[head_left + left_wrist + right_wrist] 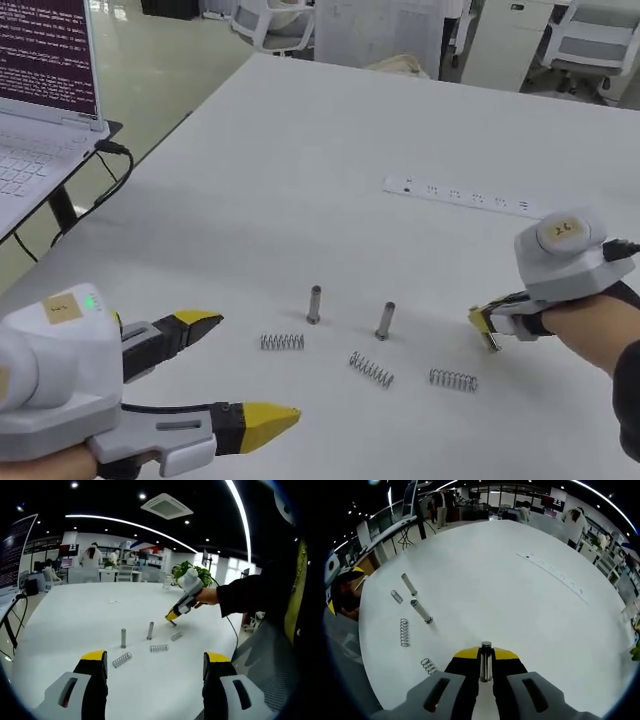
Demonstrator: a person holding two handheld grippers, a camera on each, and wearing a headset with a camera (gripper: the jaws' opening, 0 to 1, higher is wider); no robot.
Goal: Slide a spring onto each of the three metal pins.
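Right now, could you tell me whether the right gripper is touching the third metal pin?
Touching. The right gripper view shows the right gripper shut on the metal pin, both jaws pressed against its sides.

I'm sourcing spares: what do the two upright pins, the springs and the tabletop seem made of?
Upright pins: grey metal, probably steel, with a dull satin sheen. Springs: thin coiled wire, metallic grey, likely steel. Tabletop: smooth white, matt, with soft reflections; perhaps laminate, the look leaves it open.

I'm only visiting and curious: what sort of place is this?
Probably an open-plan office or lab: a big white table, a laptop beside it, swivel chairs behind, and people working further back.
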